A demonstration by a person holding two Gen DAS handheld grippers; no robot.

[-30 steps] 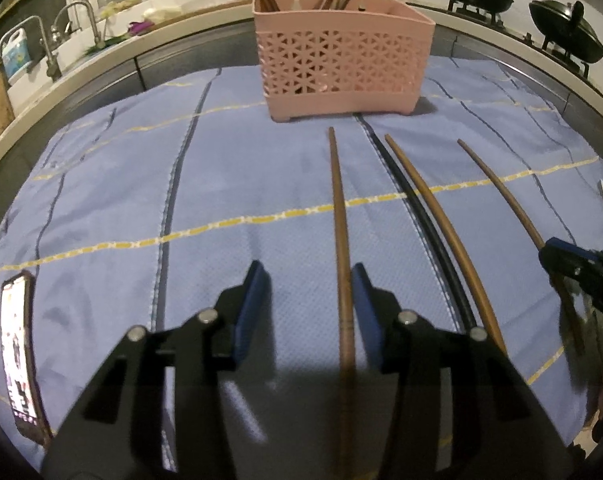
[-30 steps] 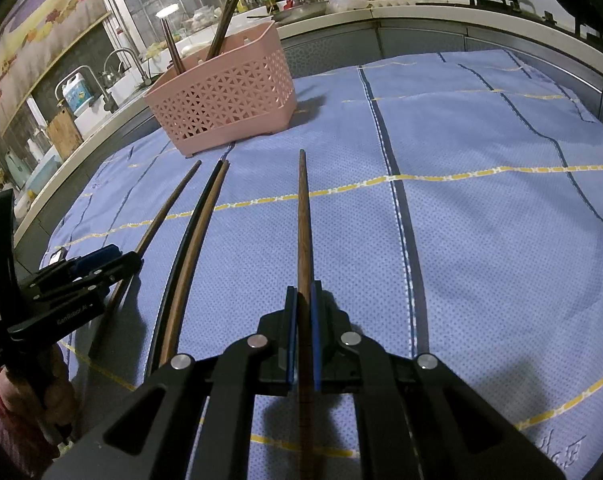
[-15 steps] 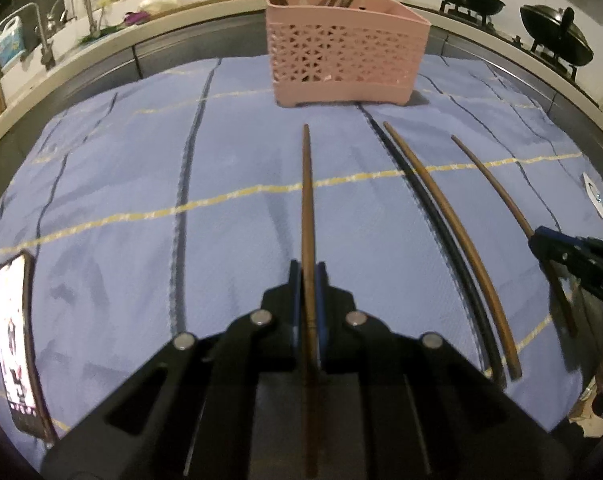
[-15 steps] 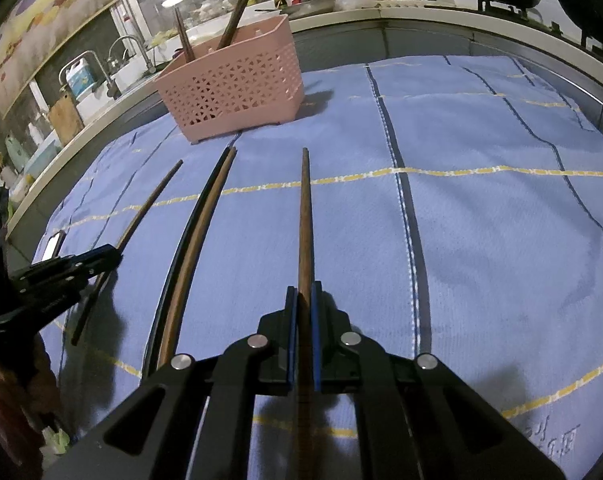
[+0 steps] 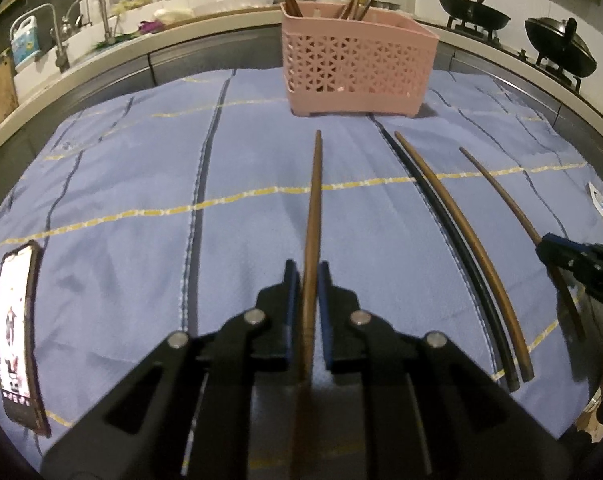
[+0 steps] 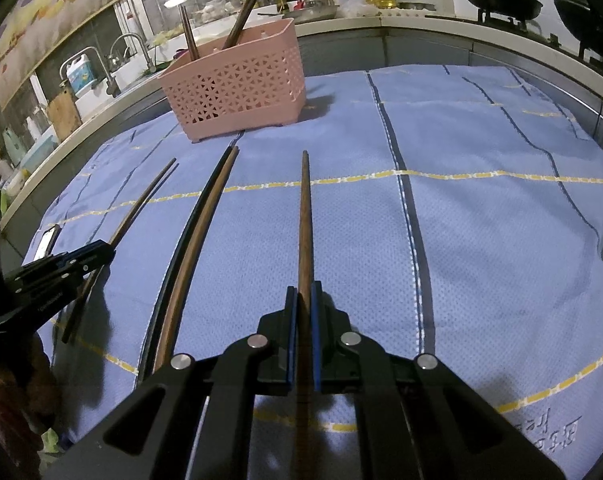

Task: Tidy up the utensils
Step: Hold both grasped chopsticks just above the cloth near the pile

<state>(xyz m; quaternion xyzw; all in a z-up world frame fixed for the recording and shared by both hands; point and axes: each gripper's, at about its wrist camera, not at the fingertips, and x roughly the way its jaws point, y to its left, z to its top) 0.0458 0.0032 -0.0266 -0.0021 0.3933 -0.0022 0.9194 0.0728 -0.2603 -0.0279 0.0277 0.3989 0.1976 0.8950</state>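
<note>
My left gripper [image 5: 309,276] grips a brown chopstick [image 5: 315,200] that points toward the pink basket [image 5: 357,68]; its jaws are opening slightly, though the pads still touch the stick. My right gripper [image 6: 304,300] is shut on another brown chopstick [image 6: 305,220], also aimed at the pink basket [image 6: 237,92]. Each gripper shows in the other's view: the right gripper [image 5: 549,244] at the right edge, the left gripper [image 6: 101,254] at the left. A black and a brown chopstick [image 5: 461,240] lie side by side on the blue cloth between them. Several chopsticks stand in the basket.
A phone [image 5: 17,332] with its screen lit lies at the cloth's left edge. The blue striped cloth [image 6: 481,220] covers the counter. Woks [image 5: 473,14] sit on a stove at the back right; a sink with taps [image 5: 81,20] is at the back left.
My left gripper went from open beside the brown chopstick to shut around it, centring on the stick. The right gripper kept its hold and barely moved.
</note>
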